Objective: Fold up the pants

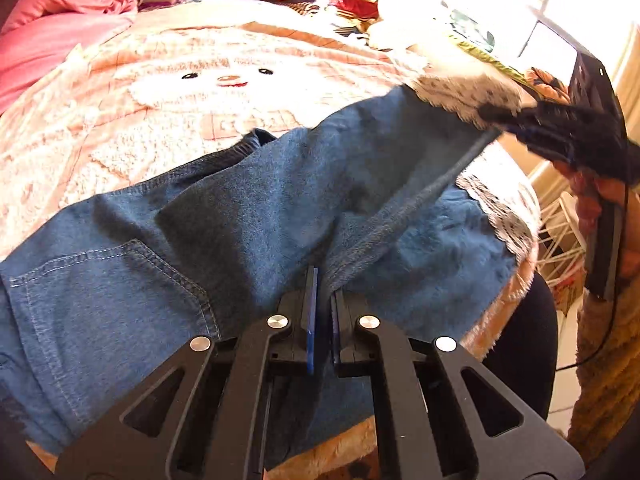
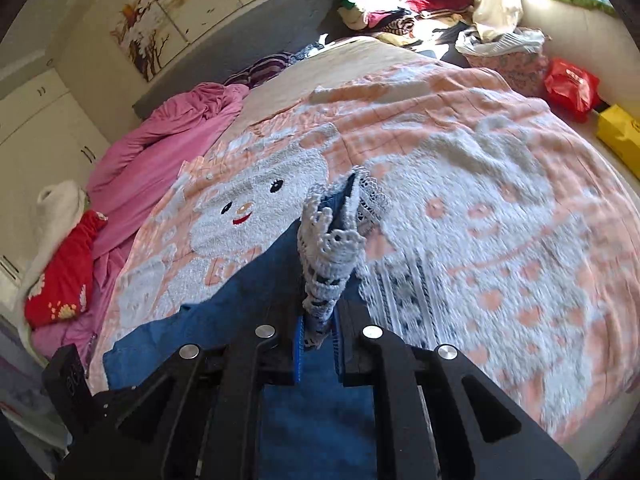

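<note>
— Tongs first: what do yours have?

— My left gripper (image 1: 323, 300) is clamped on a seam fold of the pants (image 1: 248, 216). My right gripper (image 2: 318, 328) is pinched shut on the white lace hem (image 2: 328, 264) of one leg, lifted clear of the bed.

— How do the pants look?

— Blue denim, pale stitching, back pocket (image 1: 100, 280) up, fuzzy lining showing. They lie across the peach snowman blanket (image 2: 460, 184); the other lace cuff (image 1: 504, 208) rests flat near the edge.

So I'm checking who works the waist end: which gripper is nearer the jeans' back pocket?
Left. The left gripper is shut on a fold of the jeans just beside the back pocket; the right gripper holds the lace hem, far up the leg.
</note>
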Available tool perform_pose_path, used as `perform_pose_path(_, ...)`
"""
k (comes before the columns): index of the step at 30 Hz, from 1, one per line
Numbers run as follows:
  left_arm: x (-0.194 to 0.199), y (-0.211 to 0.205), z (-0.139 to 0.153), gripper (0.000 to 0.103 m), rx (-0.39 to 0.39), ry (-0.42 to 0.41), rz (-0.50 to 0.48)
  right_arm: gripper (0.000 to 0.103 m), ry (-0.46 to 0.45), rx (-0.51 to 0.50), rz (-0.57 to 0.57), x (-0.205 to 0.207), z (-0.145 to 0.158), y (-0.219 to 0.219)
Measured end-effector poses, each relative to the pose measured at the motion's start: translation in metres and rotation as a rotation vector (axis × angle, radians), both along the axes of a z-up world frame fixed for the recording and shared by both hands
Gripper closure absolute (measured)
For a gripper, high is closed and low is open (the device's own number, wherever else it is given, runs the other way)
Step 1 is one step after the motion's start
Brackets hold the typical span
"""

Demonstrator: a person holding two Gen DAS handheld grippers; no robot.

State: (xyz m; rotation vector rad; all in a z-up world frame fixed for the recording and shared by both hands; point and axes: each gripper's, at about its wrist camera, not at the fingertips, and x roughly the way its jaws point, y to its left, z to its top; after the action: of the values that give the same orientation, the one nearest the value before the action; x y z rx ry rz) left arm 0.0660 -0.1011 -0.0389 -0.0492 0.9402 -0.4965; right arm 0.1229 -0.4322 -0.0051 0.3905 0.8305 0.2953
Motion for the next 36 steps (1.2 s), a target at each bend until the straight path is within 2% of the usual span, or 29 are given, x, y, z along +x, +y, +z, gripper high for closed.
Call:
perform_pose_path(6, -0.014, -0.004, 0.005, 0.101, 0.056, -0.058, -0.075, 0.092, 0.092, 0.043, -0.043, -0.057, -0.031, -0.016)
perform_pose_path(10, -0.015, -0.01, -0.006, 0.101, 0.084, -0.044, -0.104, 0.087, 0.136, 0.036, -0.064, -0.073, -0.051, -0.022)
perform_pose_path(13, -0.019, -0.012, -0.01, 0.101, 0.099, -0.038, -0.109, 0.066, 0.138, 0.038, -0.09, -0.081, -0.051, -0.027)
perform_pose_path(14, -0.02, -0.012, -0.01, 0.101, 0.101, -0.04, -0.109, 0.056, 0.132, 0.043, -0.096, -0.083, -0.049, -0.03)
perform_pose_path(17, -0.024, -0.012, -0.008, 0.101, 0.101, -0.045, -0.107, 0.056, 0.123, 0.059, -0.114, -0.086, -0.047, -0.039)
perform_pose_path(18, -0.025, -0.012, -0.008, 0.101, 0.101, -0.049, -0.108, 0.06, 0.121, 0.066, -0.113, -0.085, -0.048, -0.041)
perform_pose_path(19, -0.025, -0.012, -0.007, 0.101, 0.102, -0.05, -0.11, 0.069, 0.117, 0.063, -0.113, -0.086, -0.049, -0.042)
perform_pose_path(20, -0.027, -0.012, -0.006, 0.101, 0.104, -0.053, -0.11, 0.09, 0.112, 0.052, -0.108, -0.084, -0.049, -0.043)
perform_pose_path(21, -0.029, -0.012, -0.004, 0.101, 0.103, -0.055, -0.112, 0.091, 0.107, 0.048, -0.112, -0.085, -0.049, -0.044)
perform_pose_path(23, -0.033, -0.012, -0.001, 0.102, 0.102, -0.062, -0.12, 0.092, 0.099, 0.068, -0.113, -0.089, -0.047, -0.048)
perform_pose_path(26, -0.04, -0.012, 0.001, 0.102, 0.105, -0.066, -0.141, 0.092, 0.103, 0.019, -0.11, -0.096, -0.046, -0.048)
perform_pose_path(32, -0.04, -0.018, -0.02, 0.101, 0.142, -0.014, -0.153, 0.091, 0.148, -0.028, -0.111, -0.099, -0.064, -0.047)
perform_pose_path(34, -0.039, -0.019, -0.026, 0.1, 0.149, -0.001, -0.148, 0.089, 0.149, -0.044, -0.114, -0.1, -0.062, -0.046)
perform_pose_path(36, -0.039, -0.017, -0.027, 0.1, 0.139, 0.003, -0.144, 0.074, 0.135, -0.082, -0.111, -0.103, -0.053, -0.043)
